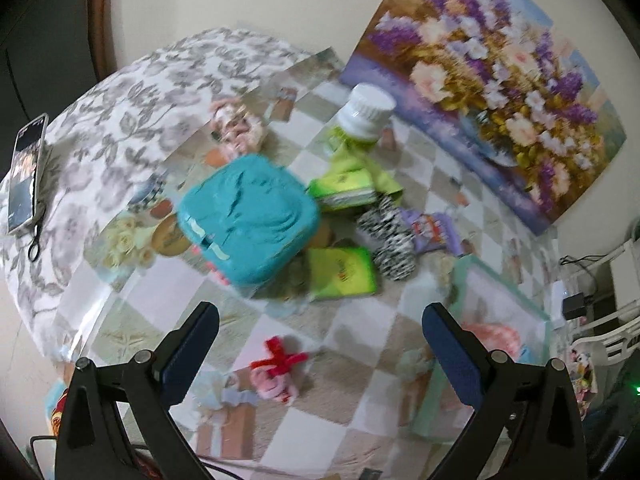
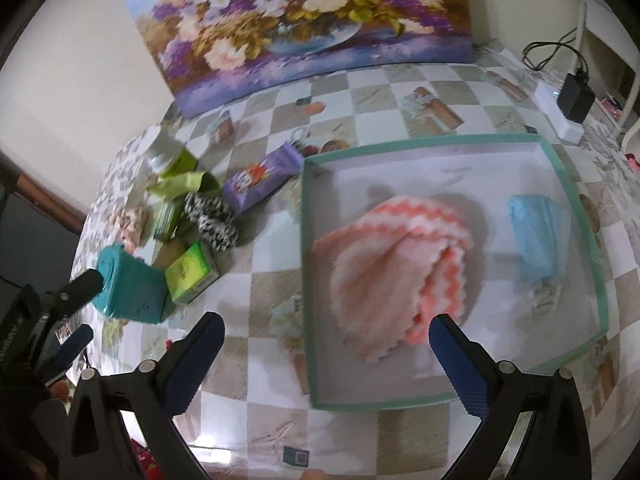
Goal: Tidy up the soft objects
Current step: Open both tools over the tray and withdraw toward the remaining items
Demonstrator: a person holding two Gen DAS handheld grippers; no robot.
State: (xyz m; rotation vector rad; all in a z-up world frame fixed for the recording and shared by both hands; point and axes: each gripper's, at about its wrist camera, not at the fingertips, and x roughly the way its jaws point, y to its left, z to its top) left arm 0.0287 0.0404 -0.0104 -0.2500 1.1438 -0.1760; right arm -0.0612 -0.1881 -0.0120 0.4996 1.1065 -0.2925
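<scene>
A soft teal block (image 1: 248, 220) lies on the checked tablecloth, ahead of my left gripper (image 1: 320, 332), which is open and holds nothing. Beside the block sit a zebra-print fabric roll (image 1: 388, 236) and a small pink item with a red bow (image 1: 280, 372). My right gripper (image 2: 326, 332) is open and empty above the near edge of a green-rimmed tray (image 2: 440, 142). The tray holds a folded pink-and-white towel (image 2: 400, 264) and a light blue cloth (image 2: 536, 232). In the right wrist view the left gripper (image 2: 93, 304) is just beside the teal block (image 2: 132, 284).
Green boxes (image 1: 344, 272), a white-capped bottle (image 1: 364, 112) and a purple packet (image 1: 432, 228) crowd around the soft things. A flower painting (image 2: 304, 20) leans on the wall. A phone (image 1: 26, 176) lies far left, a black adapter (image 2: 576, 96) far right.
</scene>
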